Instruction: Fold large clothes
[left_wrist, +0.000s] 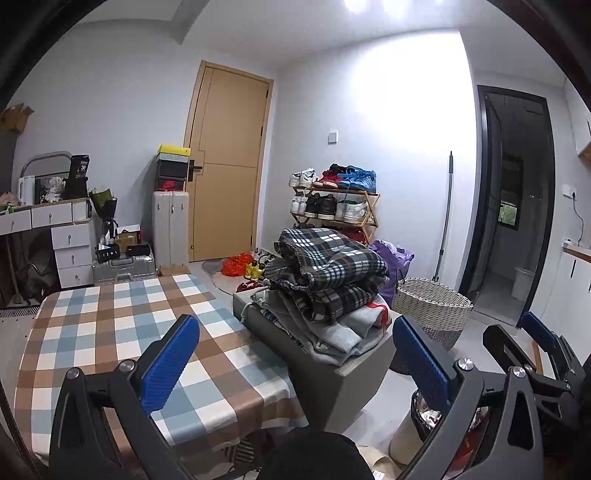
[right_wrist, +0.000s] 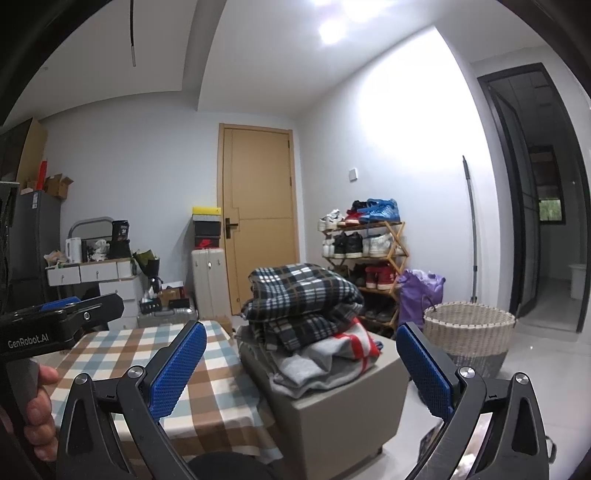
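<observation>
The bench, covered in a brown, blue and white checked cloth, fills the lower left of both views, and its top is bare where it shows. Just to its right stands a grey box-shaped ottoman, close beside the bench edge. On top of the ottoman sits the pile of large clothes: a dark plaid garment bunched uppermost, grey sweatshirt fabric with a red and white patch beneath it, edges hanging over the ottoman's front. Right of the ottoman a woven laundry basket stands on the floor, with a purple bag and a wooden shoe rack behind it against the wall. The left tool hangs above the bench's near edge, its blue-padded fingers spread wide apart and holding nothing. The right tool is likewise spread wide and empty, aimed toward the ottoman and the pile, clear of both
</observation>
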